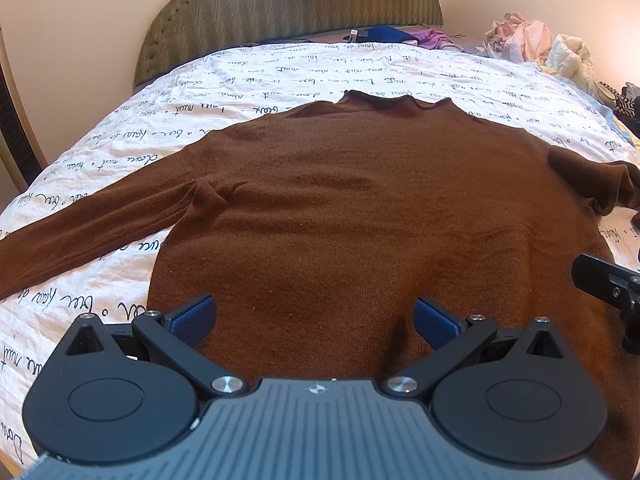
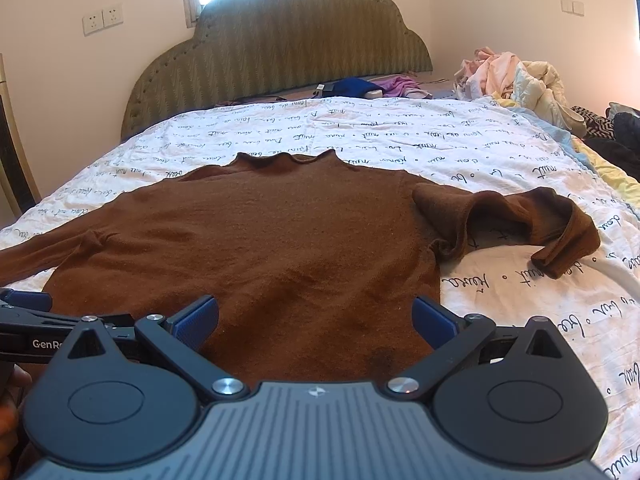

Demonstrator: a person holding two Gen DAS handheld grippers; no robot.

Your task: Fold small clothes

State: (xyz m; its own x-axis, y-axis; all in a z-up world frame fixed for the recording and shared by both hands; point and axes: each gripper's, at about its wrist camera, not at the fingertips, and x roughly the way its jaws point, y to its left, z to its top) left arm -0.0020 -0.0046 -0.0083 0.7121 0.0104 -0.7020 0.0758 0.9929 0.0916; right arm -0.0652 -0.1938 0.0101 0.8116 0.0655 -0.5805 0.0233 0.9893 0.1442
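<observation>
Two grippers, left gripper (image 1: 314, 316) and right gripper (image 2: 316, 316), jaws wide, empty, above the flat brown knit sweater (image 1: 360, 208) hem; we likely straighten the bunched right sleeve (image 2: 520, 220) next.

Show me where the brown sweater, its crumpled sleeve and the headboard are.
brown sweater (image 1: 360, 208), left wrist view, middle of the chest.
crumpled sleeve (image 2: 520, 216), right wrist view, bent middle part.
headboard (image 2: 280, 52), right wrist view, centre of padding.

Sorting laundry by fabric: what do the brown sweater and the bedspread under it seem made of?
The brown sweater looks like a fine, matte wool-type knit: fuzzy surface, faint ribbing on the sleeve. The bedspread looks like thin, crinkled woven cotton printed with black script, though the fibre is uncertain.
</observation>
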